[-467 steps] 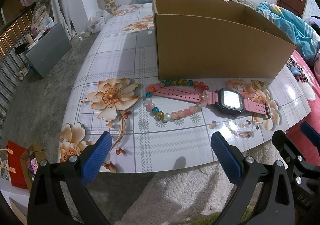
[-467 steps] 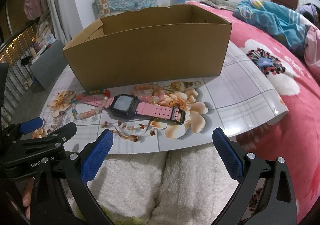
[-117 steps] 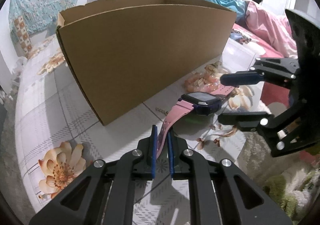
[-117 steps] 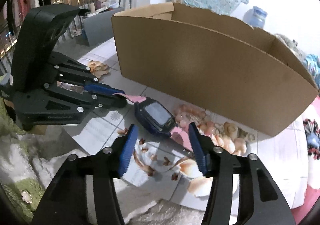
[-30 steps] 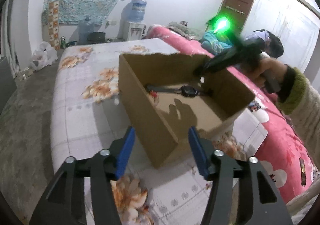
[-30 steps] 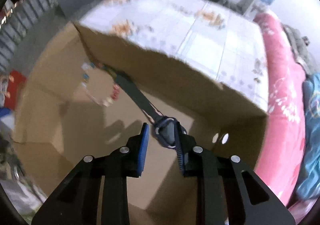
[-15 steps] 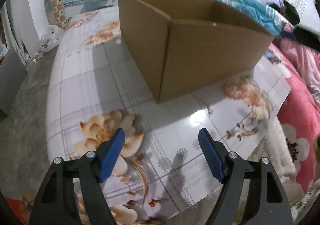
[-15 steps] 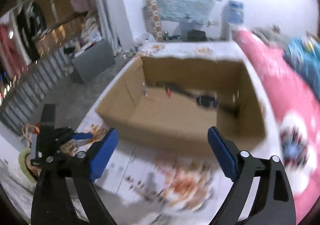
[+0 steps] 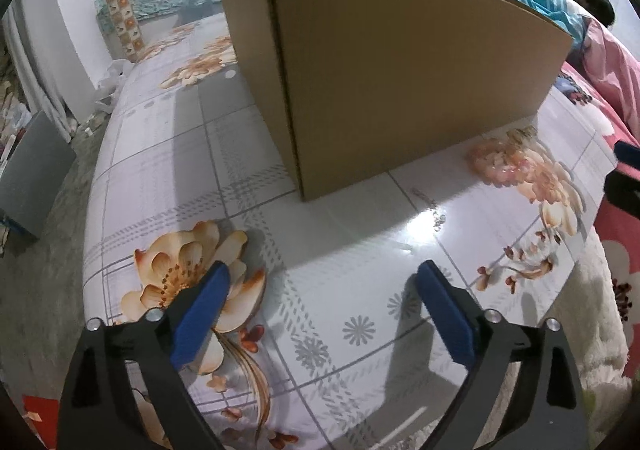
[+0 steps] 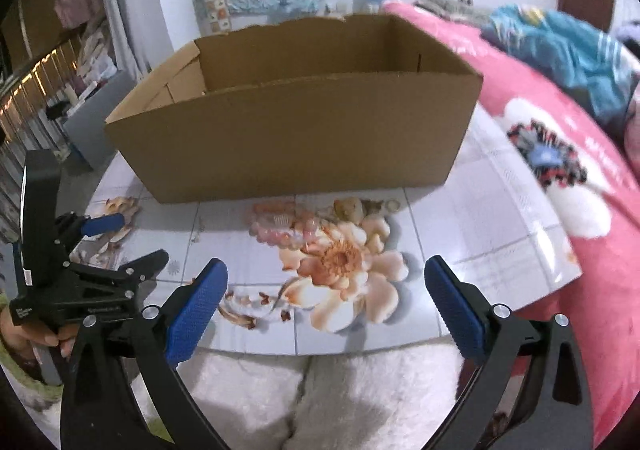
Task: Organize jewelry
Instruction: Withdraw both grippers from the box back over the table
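An open cardboard box (image 9: 400,74) (image 10: 296,146) stands on the flower-print table; its floor is hidden behind its near wall. A pink bead bracelet (image 10: 280,226) (image 9: 500,162) lies on the table just in front of the box. Near it lies a thin, small chain (image 9: 422,194). My left gripper (image 9: 322,310) hovers over the table's near left part, its jaws opening with nothing between them. My right gripper (image 10: 324,310) hangs over the table's front edge, short of the bracelet, its jaws also opening and empty. In the right wrist view the left gripper (image 10: 124,242) shows at the left.
The glossy table (image 9: 168,154) ends at a near edge, with a white fluffy cover (image 10: 360,390) below it. A pink flowered bed (image 10: 560,178) with a person lying on it runs along the right. A grey bin (image 9: 28,170) stands on the floor at the left.
The right gripper let go of the watch inside the box, pulled back to the table's front edge and spread wide. The left gripper sank toward the table and spread wider.
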Demonstrator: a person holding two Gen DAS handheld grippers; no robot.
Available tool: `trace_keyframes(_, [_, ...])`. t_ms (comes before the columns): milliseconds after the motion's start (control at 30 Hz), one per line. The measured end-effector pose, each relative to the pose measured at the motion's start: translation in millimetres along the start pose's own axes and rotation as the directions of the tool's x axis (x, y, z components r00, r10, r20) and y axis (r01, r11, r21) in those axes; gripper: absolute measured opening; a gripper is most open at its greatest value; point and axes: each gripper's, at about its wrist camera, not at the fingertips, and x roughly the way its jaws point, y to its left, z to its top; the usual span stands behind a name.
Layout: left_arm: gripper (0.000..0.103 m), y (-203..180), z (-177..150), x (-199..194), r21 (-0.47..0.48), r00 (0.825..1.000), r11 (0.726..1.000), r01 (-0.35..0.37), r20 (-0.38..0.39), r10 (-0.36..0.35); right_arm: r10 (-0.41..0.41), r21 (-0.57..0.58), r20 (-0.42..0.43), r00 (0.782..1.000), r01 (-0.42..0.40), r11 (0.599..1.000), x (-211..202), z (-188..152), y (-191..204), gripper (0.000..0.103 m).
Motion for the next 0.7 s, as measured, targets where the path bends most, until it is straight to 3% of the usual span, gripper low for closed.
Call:
trace_keyframes(133, [0.097,1.7,-2.6,0.4,-0.007,1.000,1.000,-0.002,0.011,0.002,-0.071,-0.043,0.043,0.997,0.073,0.996,-2.6,-1.6,7.6,0.095])
trace_keyframes(300, [0.099,2.7,-5.6,1.2,-0.014,1.000,1.000,-0.001,0.026,0.001,-0.085,-0.069,0.131,0.988,0.095,0.993,-14.6,-3.2,11.1,0.095])
trace_keyframes(433, [0.099,3.0,-8.2,0.3,-0.010,1.000,1.000,0.004,0.021,-0.004,-0.154,-0.079,0.272,0.950,0.182,0.980,-36.3,-3.2,12.2,0.095])
trace_keyframes(700, [0.099,5.0,-4.4,0.7,-0.005,1.000,1.000,0.010,0.007,-0.010,-0.159,-0.060,0.400,0.902,0.199,0.978,-61.0,-4.2,7.5,0.095])
